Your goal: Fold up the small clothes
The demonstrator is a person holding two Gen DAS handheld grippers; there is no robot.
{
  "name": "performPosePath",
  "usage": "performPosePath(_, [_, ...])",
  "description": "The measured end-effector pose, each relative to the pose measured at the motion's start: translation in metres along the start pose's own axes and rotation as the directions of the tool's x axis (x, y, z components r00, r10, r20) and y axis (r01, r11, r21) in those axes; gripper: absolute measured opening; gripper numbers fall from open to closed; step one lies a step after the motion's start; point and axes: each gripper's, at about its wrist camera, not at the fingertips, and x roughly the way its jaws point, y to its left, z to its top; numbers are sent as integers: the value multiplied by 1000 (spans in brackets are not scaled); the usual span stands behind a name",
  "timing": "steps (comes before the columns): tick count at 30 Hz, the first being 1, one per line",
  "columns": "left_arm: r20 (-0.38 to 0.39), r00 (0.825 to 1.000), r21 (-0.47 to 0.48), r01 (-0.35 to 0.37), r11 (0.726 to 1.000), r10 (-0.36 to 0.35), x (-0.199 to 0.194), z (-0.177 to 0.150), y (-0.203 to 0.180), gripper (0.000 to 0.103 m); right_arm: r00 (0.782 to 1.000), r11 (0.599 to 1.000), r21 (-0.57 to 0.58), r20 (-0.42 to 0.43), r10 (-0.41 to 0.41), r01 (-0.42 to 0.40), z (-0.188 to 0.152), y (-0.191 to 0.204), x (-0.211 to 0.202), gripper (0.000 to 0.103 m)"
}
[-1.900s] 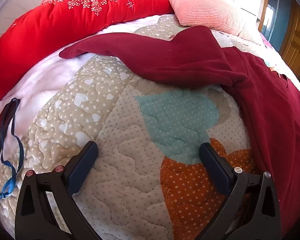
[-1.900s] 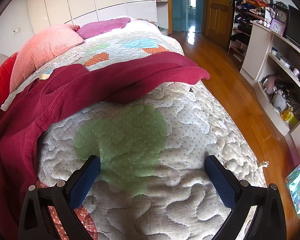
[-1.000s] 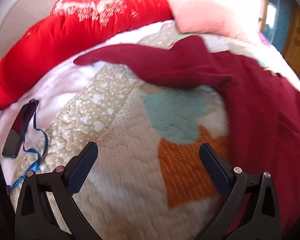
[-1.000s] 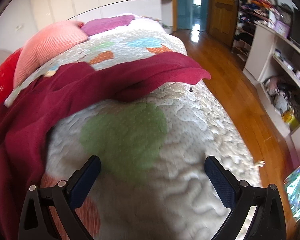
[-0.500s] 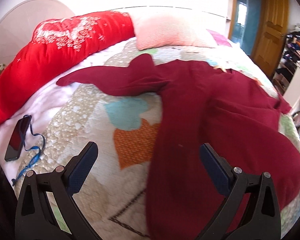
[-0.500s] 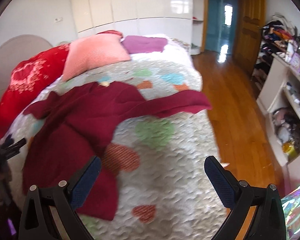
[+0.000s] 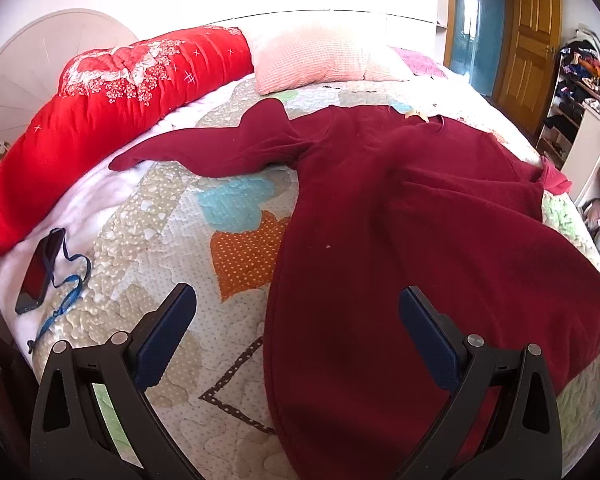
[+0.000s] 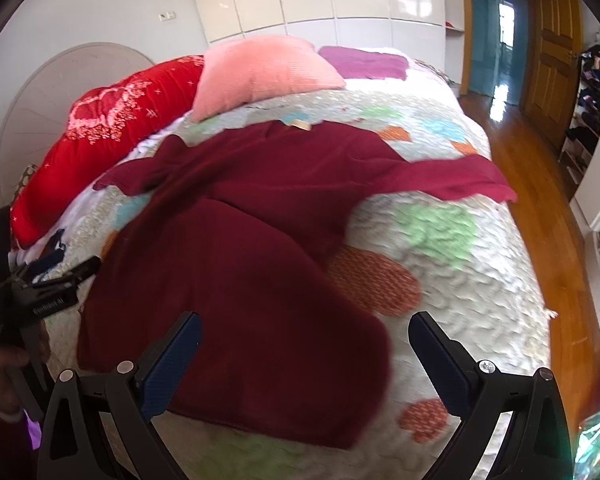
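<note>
A dark red long-sleeved garment (image 7: 420,216) lies spread on the patchwork quilt (image 7: 172,232), sleeves out to both sides, collar toward the pillows. It also shows in the right wrist view (image 8: 236,256), its right sleeve (image 8: 452,180) reaching toward the bed's right edge. My left gripper (image 7: 298,316) is open and empty, above the garment's lower left edge. My right gripper (image 8: 304,340) is open and empty, above the garment's hem. The left gripper also shows in the right wrist view (image 8: 60,276), held in a hand.
A red bolster (image 7: 112,108) and pink pillow (image 7: 320,60) lie at the bed's head. A phone with a blue lanyard (image 7: 40,272) rests at the left edge. Wooden floor (image 8: 540,184), shelves (image 7: 580,112) and a door (image 7: 532,36) are to the right.
Both grippers have pulled back and up from close over the quilt, so the whole garment and bed now show. Both stay open and empty.
</note>
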Motion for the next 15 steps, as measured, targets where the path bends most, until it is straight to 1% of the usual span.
performPosePath(2, [3, 1000, 5, 1, 1000, -1, 0, 0, -2, 102, 1000, 1000, -5, 3, 4, -4, 5, 10, 4, 102])
performPosePath(7, [8, 1000, 5, 11, 1000, -11, 3, 4, -6, 102, 1000, 1000, 10, 8, 6, -6, 14, 21, 15, 102])
performPosePath(11, [17, 1000, 0, 14, 1000, -14, 8, 13, -6, 102, 1000, 999, 39, 8, 13, -13, 22, 25, 28, 102])
performPosePath(15, [26, 999, -8, 22, 1000, -22, 19, 28, -4, 102, 1000, 999, 45, 21, -4, 3, 32, 31, 39, 102])
